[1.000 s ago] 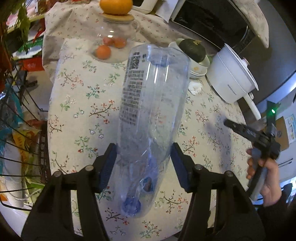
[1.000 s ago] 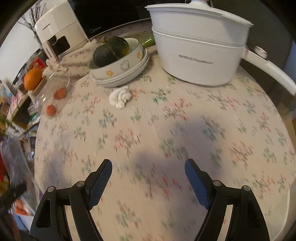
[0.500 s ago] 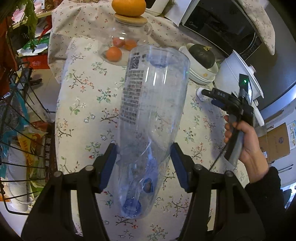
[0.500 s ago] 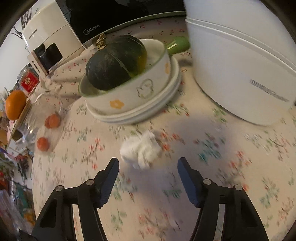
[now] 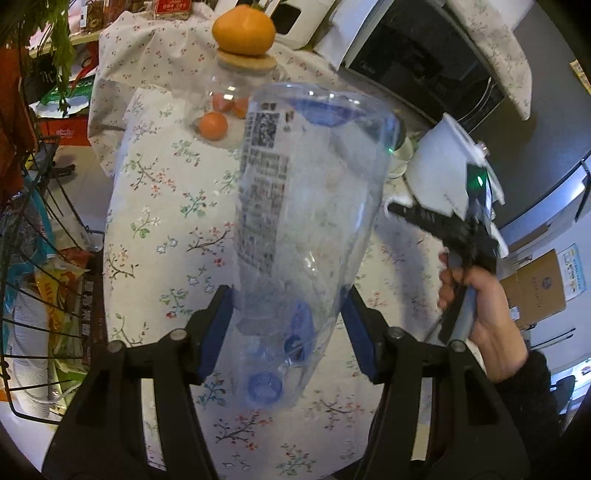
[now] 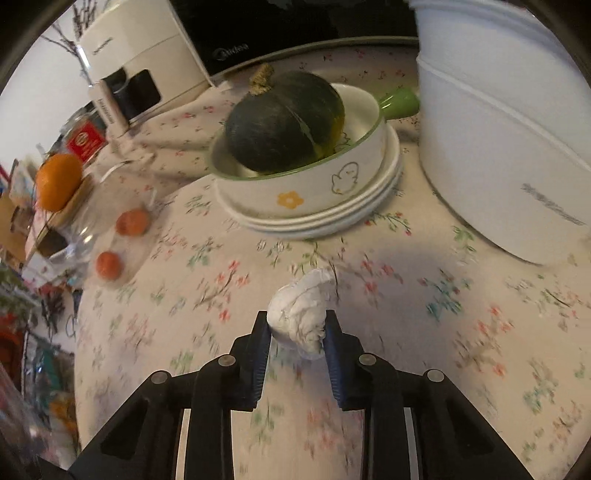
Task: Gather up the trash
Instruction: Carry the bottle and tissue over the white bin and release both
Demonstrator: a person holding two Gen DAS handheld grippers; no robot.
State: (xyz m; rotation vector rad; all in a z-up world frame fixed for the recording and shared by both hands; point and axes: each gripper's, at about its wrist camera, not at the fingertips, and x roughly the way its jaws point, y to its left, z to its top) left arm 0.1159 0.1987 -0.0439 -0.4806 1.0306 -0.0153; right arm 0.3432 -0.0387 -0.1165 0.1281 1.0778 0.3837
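Moved: right gripper has closed in from well back over the bench to the crumpled tissue, and its jaws have gone from spread wide to pinching the wad.
Right jaws: pressed onto both sides of the tissue, which bulges up between the blue pads; it looks lifted just clear of the floral cloth, though blur makes that hard to confirm.
Left gripper: jaws clamped on the lower part of the clear plastic bottle, blue cap end toward the camera, base pointing away over the bench.
Left side change: same grip on the bottle as before; the view has swung so the jar with the orange on its lid now sits partly behind the bottle.
Right hand: seen from the left wrist view, reaching forward beside the white pot, farther in than a second ago.
Neighbours: bowl with the dark squash sits just beyond the tissue, on stacked plates.
Doing it well: keep the pinch firm but steady, since soft paper can slip; raise straight up and draw back away from the bowl and pot.
Bottle care: hold it level and clear of the jar while the right side works.
Next, likely: carry both pieces to a bin, which no view shows.
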